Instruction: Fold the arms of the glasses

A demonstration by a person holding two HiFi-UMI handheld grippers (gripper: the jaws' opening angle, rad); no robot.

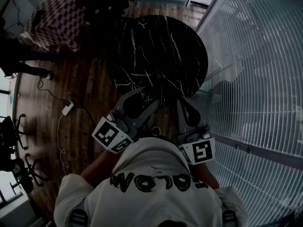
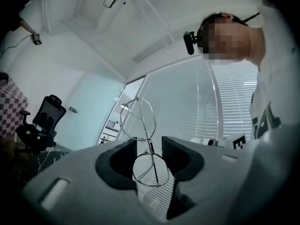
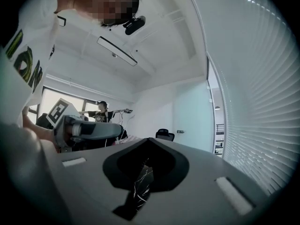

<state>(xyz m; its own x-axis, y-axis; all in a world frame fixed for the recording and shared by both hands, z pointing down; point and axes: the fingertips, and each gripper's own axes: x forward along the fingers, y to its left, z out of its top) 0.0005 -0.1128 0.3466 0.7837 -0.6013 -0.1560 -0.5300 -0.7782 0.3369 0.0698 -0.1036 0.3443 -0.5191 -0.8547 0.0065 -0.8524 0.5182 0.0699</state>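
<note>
- Plainly, the left tongs (image 2: 149, 143) are clamped on a pair of thin, silver wire-rimmed glasses (image 2: 137, 118). They are held up in the air near the person's chest, well clear of the round black marble-veined bench (image 1: 156, 46).
- One round lens sits between the grey tongs and the other pokes out past their tips, so the frame's long axis runs along the tongs, pointing away from the holder.
- A fine wire crosses the near lens. It may be an arm, but I cannot tell whether either arm is folded.
- The right tongs (image 3: 145, 146) are pressed together with nothing in them, just beside the left pair.
- My guess is that the empty right side is free to reach across to its left and swing an arm in against the frame.
</note>
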